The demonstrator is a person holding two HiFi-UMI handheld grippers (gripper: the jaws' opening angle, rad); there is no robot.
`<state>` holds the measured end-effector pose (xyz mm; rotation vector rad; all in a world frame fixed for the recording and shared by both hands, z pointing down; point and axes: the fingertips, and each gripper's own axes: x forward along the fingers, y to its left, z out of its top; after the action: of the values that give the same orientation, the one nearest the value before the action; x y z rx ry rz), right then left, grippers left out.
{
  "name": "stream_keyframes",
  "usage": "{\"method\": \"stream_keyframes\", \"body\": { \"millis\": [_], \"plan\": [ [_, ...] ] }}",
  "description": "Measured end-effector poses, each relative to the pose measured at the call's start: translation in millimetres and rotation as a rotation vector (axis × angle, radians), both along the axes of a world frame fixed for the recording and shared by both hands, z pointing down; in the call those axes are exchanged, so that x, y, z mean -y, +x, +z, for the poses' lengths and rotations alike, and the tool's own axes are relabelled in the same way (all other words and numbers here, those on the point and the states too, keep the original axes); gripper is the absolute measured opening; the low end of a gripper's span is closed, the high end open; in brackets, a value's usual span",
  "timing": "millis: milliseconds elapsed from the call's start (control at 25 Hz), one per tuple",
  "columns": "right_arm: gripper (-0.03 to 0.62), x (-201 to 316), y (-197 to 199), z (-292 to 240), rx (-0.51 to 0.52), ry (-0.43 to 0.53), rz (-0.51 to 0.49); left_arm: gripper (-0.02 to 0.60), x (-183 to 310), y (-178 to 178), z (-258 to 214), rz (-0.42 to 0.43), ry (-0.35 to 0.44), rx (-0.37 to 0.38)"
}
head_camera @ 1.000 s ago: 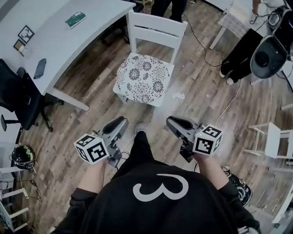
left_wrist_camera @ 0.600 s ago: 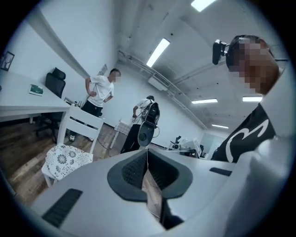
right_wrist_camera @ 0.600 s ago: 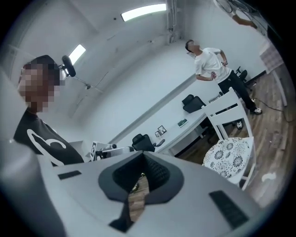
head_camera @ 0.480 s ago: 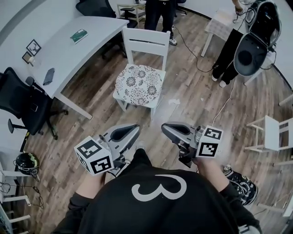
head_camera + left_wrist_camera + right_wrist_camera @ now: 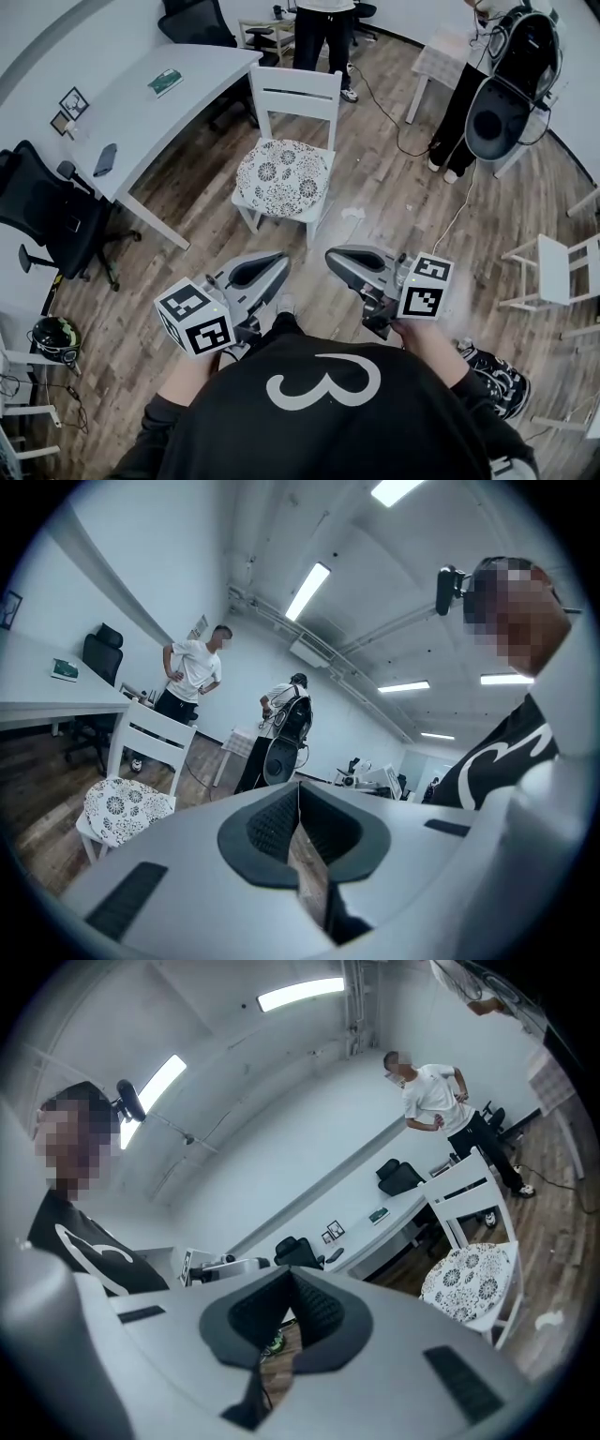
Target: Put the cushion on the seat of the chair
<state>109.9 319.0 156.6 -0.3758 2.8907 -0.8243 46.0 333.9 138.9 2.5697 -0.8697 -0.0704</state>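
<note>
Floral cushion (image 5: 283,176) lies flat on the seat of the white chair (image 5: 292,94), covering most of it. The chair stands on the wood floor (image 5: 394,197) beside the desk (image 5: 141,112). Well apart from it, close to the person's body, the left gripper (image 5: 275,264) and right gripper (image 5: 336,259) are both clenched, jaws together on nothing.
</note>
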Motion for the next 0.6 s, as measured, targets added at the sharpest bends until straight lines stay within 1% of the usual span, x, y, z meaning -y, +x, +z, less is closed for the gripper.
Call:
{"method": "stream_keyframes", "body": {
  "millis": [160,360,600],
  "plan": [
    [0.008,-9.0,0.6,-5.7,0.002,0.014,-0.008,0.017,-8.2,1.9,-5.4,-0.001,0.019,-0.008],
    [0.008,-10.0,3.2,-10.7,0.002,0.022,-0.003,0.017,-9.1,0.1,-7.2,-0.022,-0.002,-0.036],
    [0.008,-9.0,6.5,-13.3,0.023,0.012,0.004,0.017,-9.7,2.4,-9.3,-0.02,0.001,-0.035]
  ]
}}
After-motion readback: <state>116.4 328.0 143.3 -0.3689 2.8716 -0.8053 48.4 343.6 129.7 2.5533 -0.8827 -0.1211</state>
